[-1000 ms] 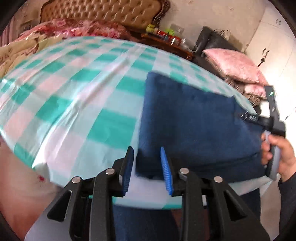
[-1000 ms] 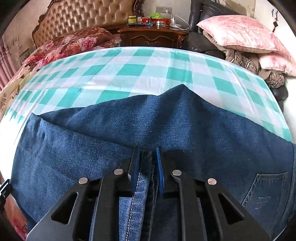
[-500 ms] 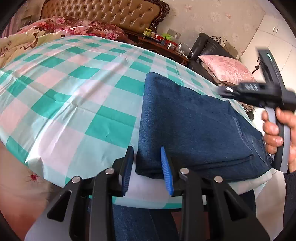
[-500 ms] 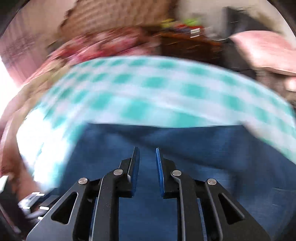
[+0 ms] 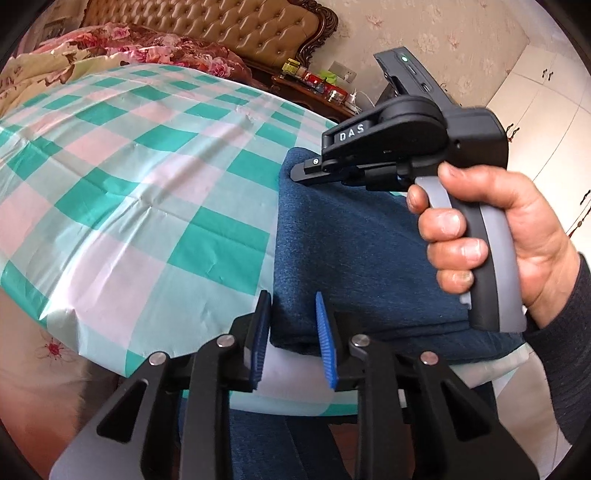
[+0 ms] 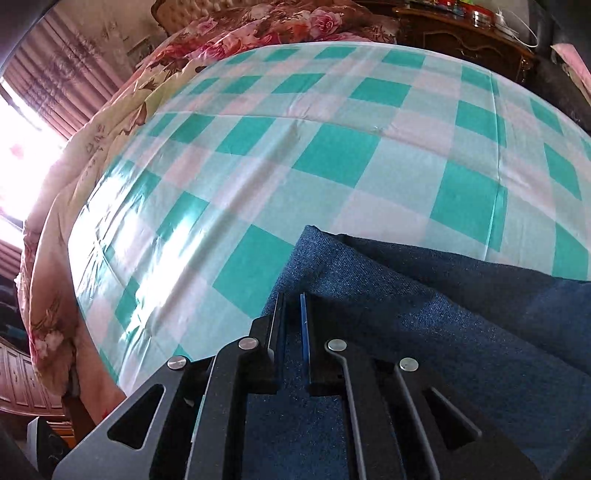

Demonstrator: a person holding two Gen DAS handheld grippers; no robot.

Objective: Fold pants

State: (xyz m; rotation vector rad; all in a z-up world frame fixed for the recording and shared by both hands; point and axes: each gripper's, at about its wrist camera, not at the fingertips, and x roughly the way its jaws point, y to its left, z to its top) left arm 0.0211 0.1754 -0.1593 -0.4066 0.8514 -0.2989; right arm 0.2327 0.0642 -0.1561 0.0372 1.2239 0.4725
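Note:
The dark blue jeans [image 5: 354, 254] lie folded in a flat stack near the table's front edge, on the green, pink and white checked cloth [image 5: 140, 192]. My left gripper [image 5: 290, 343] is open, its blue pads on either side of the stack's near left corner. My right gripper [image 5: 301, 173], seen from the side in the left wrist view, hovers over the far part of the stack. In the right wrist view the right gripper [image 6: 291, 325] shows a narrow gap with nothing in it, above the jeans [image 6: 424, 332] near their left edge.
A bed with a tufted headboard [image 5: 221, 33] and floral bedding [image 5: 129, 51] stands behind the table. A dark wooden nightstand [image 5: 314, 92] with small jars is at the back. The cloth hangs over the table's front edge [image 5: 295, 402].
My right gripper has let go of the jeans' edge, lifted, and swung left over the folded stack. The left gripper has stayed at the near corner.

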